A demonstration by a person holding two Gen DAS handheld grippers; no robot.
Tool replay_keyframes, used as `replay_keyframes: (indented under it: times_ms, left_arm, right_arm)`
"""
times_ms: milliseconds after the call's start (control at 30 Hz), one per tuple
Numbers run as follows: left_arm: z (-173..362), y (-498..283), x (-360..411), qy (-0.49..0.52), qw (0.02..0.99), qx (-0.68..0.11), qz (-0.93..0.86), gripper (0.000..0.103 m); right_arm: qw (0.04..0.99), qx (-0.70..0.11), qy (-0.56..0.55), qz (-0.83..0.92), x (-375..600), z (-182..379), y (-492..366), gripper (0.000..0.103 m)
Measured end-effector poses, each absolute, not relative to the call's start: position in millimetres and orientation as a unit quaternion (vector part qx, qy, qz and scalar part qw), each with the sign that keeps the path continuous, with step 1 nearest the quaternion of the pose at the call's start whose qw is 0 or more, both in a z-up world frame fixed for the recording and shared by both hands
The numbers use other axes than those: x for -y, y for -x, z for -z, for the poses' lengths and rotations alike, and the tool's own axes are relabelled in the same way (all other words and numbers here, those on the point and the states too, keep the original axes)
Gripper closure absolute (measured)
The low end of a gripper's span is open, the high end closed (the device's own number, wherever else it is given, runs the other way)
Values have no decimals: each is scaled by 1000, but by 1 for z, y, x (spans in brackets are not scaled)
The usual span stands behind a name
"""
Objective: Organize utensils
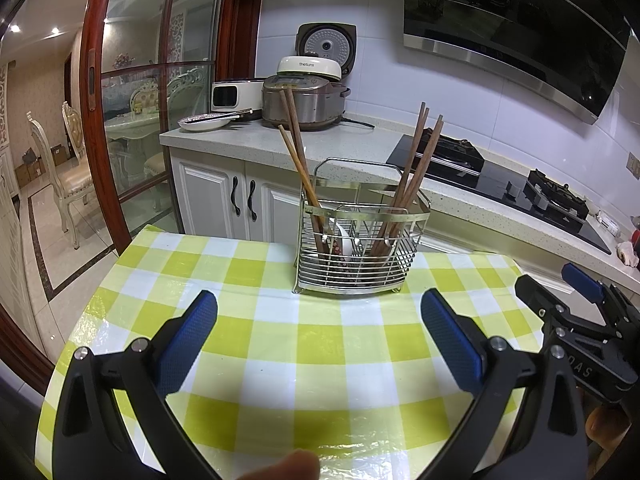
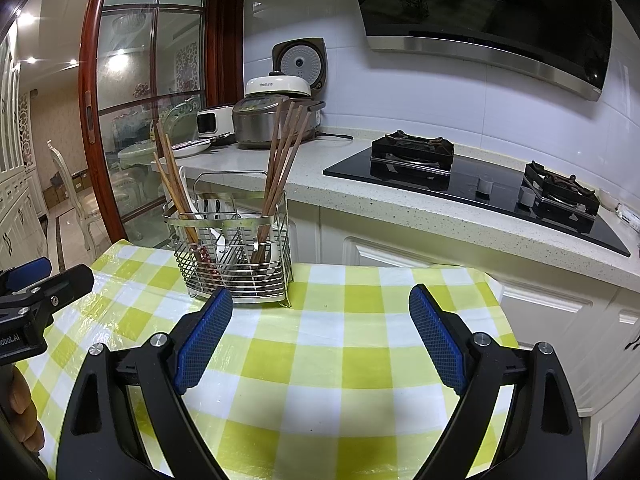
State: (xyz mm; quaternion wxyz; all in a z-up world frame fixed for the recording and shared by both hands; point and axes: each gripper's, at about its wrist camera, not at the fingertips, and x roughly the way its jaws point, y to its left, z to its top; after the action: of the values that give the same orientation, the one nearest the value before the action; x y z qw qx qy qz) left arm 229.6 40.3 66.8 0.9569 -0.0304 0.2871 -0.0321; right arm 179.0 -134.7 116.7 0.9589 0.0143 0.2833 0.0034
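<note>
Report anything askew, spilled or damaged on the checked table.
Nothing stands out. The wire utensil rack stands upright on the table, chopsticks lean inside it, and nothing has spilled.

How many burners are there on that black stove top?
2. One burner sits at the left end of the stove top, nearer the rice cooker; the other burner sits at its right end. None seems hidden.

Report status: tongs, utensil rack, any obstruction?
Left tongs open, empty. Right tongs open, empty. Wire rack upright on checked cloth, chopsticks standing inside. Nothing in the way.
</note>
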Motion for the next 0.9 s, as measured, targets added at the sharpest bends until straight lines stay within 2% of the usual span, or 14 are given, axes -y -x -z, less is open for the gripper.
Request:
replay_keyframes:
  times_ms: [900]
  left_arm:
    - [-67, -228, -40, 28, 959, -281, 26, 4]
  right_arm:
    - [959, -284, -13, -4, 133, -116, -178, 19]
